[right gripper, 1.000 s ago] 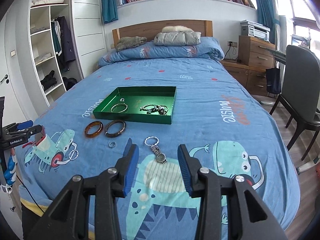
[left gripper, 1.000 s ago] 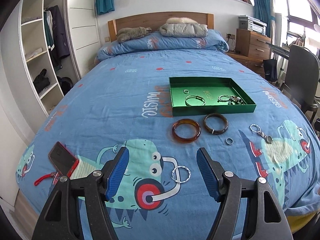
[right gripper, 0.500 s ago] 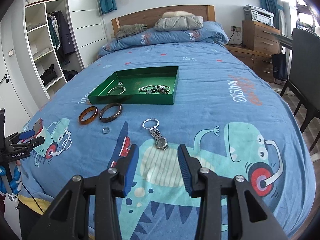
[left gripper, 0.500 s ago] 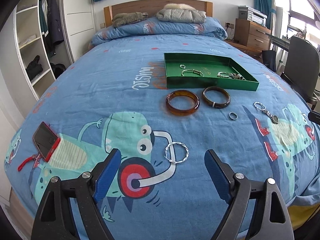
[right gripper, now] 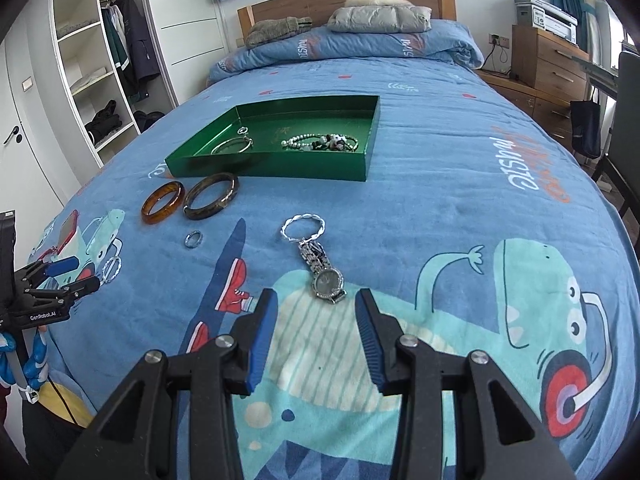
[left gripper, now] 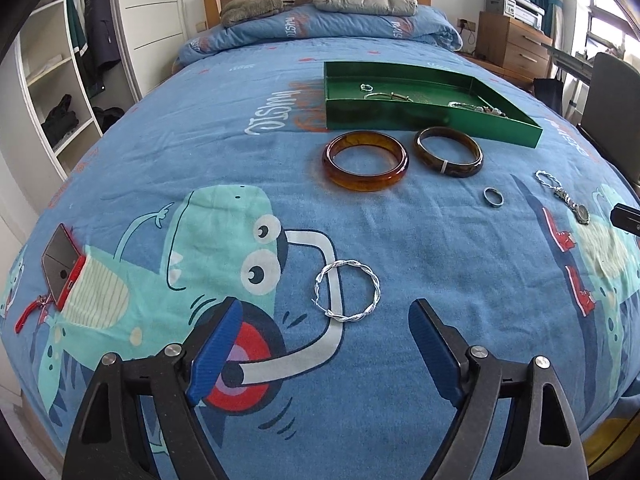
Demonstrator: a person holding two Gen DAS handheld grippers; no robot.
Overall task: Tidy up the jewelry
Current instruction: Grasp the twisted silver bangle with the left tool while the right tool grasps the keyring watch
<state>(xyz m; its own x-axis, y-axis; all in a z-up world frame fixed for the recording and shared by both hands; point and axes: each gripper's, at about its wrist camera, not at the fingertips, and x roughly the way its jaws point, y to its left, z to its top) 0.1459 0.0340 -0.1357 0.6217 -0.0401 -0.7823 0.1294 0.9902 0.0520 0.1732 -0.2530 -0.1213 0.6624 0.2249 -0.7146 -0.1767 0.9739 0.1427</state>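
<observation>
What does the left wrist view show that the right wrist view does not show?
Only the left wrist view shows the left tool from behind, open, with the twisted silver bangle just ahead of it. Only the right wrist view shows the right tool, open, near the watch, and the white door. Both show the green tray with pieces inside, the amber bangle, the dark bangle, the small ring and the red phone.

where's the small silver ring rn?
The small silver ring lies loose on the blue bedspread, not in the green tray. In the left wrist view it sits right of centre, just below the dark bangle and left of the watch.
</observation>
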